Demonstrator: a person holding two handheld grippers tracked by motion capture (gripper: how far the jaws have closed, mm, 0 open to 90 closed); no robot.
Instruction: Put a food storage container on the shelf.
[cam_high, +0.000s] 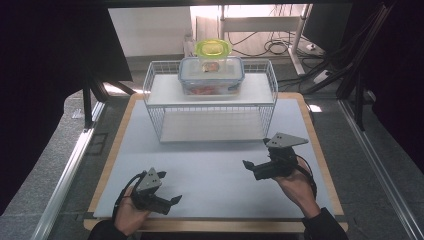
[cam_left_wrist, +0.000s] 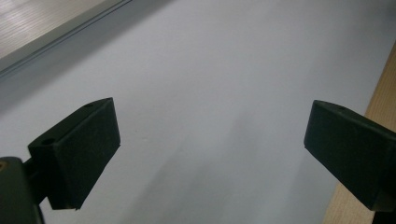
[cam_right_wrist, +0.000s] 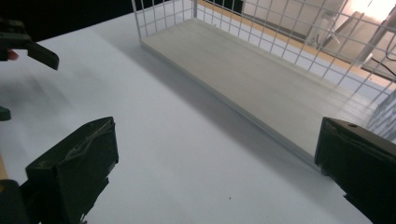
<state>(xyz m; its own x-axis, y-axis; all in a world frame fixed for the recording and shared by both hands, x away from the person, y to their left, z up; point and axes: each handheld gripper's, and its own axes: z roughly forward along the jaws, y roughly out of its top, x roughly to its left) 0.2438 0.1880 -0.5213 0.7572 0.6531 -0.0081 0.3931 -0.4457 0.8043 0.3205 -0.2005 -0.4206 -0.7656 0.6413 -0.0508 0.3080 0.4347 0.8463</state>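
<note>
Left gripper: held low at the near left of the table, jaws spread, nothing between them.
Right gripper: held at the near right, pointing left, jaws spread and empty.
Clear container: blue-rimmed, on the top shelf of the wire rack, well apart from both grippers.
Green-lidded tub: stood on the container.
Writing: none readable.

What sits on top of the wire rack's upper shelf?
A clear blue-rimmed food box rests on the upper shelf, a smaller green-lidded tub atop or just behind it. Reddish contents show through; what they are is unclear.
</note>
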